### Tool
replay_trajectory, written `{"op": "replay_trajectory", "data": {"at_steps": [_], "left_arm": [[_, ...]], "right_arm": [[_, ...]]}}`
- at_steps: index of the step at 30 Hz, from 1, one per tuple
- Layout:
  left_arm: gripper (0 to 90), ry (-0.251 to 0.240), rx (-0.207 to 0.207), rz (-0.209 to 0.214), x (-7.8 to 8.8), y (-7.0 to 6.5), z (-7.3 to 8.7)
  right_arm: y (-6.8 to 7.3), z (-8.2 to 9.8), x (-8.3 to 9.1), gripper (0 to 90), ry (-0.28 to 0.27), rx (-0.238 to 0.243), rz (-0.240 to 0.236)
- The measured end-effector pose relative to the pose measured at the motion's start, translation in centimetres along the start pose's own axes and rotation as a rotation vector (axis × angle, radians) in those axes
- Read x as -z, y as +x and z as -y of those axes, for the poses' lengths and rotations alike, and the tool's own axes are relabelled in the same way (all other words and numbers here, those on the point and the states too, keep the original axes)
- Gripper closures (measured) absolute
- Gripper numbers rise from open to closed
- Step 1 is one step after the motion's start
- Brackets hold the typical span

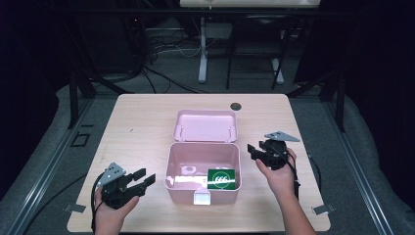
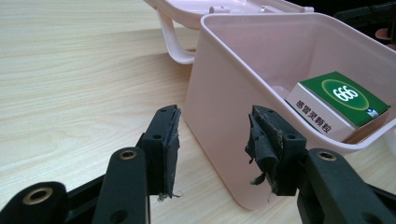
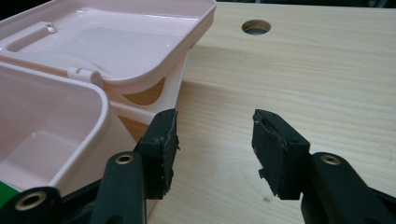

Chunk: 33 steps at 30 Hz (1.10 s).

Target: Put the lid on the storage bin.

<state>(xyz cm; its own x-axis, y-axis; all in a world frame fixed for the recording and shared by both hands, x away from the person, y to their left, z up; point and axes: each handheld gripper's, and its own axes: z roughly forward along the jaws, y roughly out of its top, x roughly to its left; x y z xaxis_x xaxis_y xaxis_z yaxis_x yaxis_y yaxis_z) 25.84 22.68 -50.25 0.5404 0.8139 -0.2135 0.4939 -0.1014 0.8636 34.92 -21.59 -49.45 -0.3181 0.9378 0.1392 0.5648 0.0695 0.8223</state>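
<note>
Carton (image 1: 222, 178) in box (image 1: 203, 148); claws flanking

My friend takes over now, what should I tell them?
Left gripper: jaws open, empty, beside the pink box at its left.
Right gripper: jaws open, empty, at the box's right.
Box stands mid-table, lid flipped back.
Done: a green and white packet lies inside with some small white items.
Left: probably closing the lid, though that is a guess.
</note>
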Motion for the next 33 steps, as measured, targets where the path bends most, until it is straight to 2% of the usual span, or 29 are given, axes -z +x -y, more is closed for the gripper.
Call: {"op": "replay_trajectory", "data": {"at_steps": [7,8,12,16,22,29,33], "left_arm": [[52.6,0.000,-0.002,0.008,0.0,-0.1,-0.3],[52.6,-0.001,-0.010,0.010,-0.1,-0.2,-0.4],[53.0,-0.003,-0.016,0.019,-0.2,-0.5,-0.6],[53.4,-0.001,-0.029,0.033,-0.3,-0.9,-0.9],[53.5,-0.002,-0.037,0.048,-0.5,-1.3,-1.5],[54.4,0.005,-0.056,0.070,-0.8,-1.9,-2.2],[55.9,0.002,-0.066,0.083,-1.1,-2.4,-2.5]], "right_arm": [[0.4,-0.5,-0.4,50.5,0.017,0.002,-0.008],[0.6,-0.7,-0.5,50.5,0.033,0.022,-0.010],[0.7,-1.4,-0.5,50.8,0.047,0.038,-0.017],[0.4,-2.6,-0.5,51.6,0.052,-0.001,-0.049],[-0.1,-3.8,-0.8,51.9,0.074,-0.035,-0.061],[-0.3,-5.1,-1.1,52.3,0.090,-0.039,-0.061],[-0.1,-5.9,-1.3,52.4,0.093,-0.026,-0.052]]}}
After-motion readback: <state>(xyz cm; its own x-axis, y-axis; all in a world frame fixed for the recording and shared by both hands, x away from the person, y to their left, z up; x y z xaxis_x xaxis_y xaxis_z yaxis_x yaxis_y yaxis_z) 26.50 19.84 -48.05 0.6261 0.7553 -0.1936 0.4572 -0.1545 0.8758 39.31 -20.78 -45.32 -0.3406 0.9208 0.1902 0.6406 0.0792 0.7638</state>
